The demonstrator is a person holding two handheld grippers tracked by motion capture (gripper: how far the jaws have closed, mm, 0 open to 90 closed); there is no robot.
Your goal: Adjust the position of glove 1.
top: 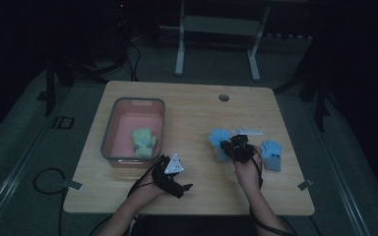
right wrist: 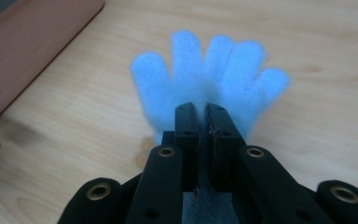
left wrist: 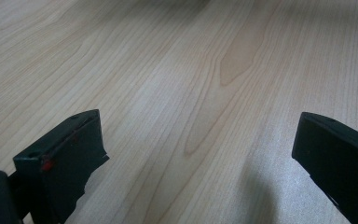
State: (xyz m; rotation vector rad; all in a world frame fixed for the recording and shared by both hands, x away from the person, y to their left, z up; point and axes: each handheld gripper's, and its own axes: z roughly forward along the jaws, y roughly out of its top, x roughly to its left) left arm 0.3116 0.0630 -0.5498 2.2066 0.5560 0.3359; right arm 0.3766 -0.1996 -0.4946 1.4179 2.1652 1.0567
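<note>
Right gripper view had the right gripper [right wrist: 202, 122] with its jaws pinched nearly together on a light blue glove [right wrist: 209, 79], the fluffy fingers fanned out past the tips, so the grab looked solid. High view put that glove [top: 219, 138] on the right half of the wooden table [top: 192, 113], with a second blue glove [top: 271, 153] lying just beside the hand, and a green glove [top: 143, 140] already sitting in the pink bin [top: 112, 129] over on the left. The left gripper [top: 177, 181] was parked near the front edge, jaws wide apart and holding nothing. Probably the job was carrying the glove to the bin, so doing it well meant keeping the squeeze firm, lifting enough that the floppy fingers cleared the bin's rim, and only letting go once it hung well inside the walls, not over the edge
</note>
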